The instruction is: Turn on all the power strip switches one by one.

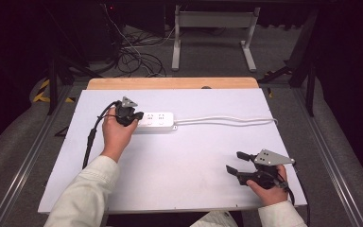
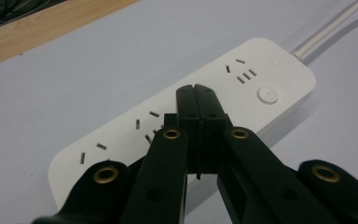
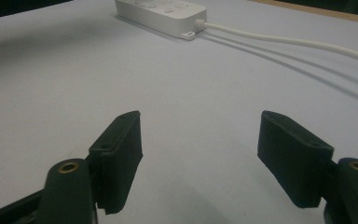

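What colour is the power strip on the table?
White; the power strip shows best in the left gripper view.

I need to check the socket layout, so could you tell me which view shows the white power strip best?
The left gripper view: the power strip lies close below, slots and round button clear. The high view shows it small beside the left gripper; the right gripper view shows its cable end.

Lab or test bay, white table (image 1: 170,161), tangled floor cables (image 1: 137,56), dark curtained surroundings
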A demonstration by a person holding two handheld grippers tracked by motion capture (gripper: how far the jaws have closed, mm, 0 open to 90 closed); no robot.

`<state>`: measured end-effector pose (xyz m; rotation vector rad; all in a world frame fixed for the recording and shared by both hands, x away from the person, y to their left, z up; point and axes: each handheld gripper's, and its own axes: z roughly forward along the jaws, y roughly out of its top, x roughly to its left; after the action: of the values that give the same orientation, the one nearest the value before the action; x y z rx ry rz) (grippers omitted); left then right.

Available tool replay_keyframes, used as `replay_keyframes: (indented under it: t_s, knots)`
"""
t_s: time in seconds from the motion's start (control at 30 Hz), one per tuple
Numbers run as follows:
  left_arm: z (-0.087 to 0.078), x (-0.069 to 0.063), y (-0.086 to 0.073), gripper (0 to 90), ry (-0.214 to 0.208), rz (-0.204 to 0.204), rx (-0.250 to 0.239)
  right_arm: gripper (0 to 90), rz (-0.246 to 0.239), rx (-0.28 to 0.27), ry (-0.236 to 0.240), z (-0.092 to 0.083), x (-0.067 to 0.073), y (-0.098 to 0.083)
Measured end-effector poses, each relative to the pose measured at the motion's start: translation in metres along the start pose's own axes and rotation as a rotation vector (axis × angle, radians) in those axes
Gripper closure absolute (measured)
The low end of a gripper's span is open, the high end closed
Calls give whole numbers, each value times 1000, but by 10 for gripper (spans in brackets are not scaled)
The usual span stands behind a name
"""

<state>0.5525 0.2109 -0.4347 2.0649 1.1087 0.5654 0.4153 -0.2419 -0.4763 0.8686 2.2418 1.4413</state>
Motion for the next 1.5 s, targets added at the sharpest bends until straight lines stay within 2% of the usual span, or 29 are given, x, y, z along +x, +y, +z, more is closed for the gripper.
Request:
replay_keyframes:
  t_s: [0.13, 0.33, 0.47, 0.57, 0.8, 0.93, 1.03, 1.2, 1.4, 1.5]
  knots:
    - [2, 0, -1, 900, -12, -1, 5, 317, -1, -2, 0, -1, 0, 0]
    - [11, -10, -1, 900, -74, 15, -13, 317, -4, -3, 1, -1, 0, 0]
    - [20, -14, -4, 900, -68, 34, 13, 317, -2, -4, 1, -1, 0, 0]
    - [24, -14, -5, 900, -72, 23, 16, 317, -3, -4, 0, -2, 0, 0]
    - [29, -15, -8, 900, -65, 26, 28, 317, -4, -3, 1, -2, 0, 0]
    - [29, -15, -9, 900, -57, 30, 13, 317, -4, -2, 0, -2, 0, 0]
    - [30, -16, -11, 900, -74, 19, 3, 317, -4, -3, 2, -2, 0, 0]
    - [32, -19, -10, 900, -52, 32, 4, 317, -6, -1, 3, -2, 0, 0]
    - [33, -19, -11, 900, -38, 26, 4, 317, -7, -1, 4, -2, 0, 0]
    - [34, -19, -12, 900, -31, 45, -5, 317, -5, -1, 6, -2, 0, 0]
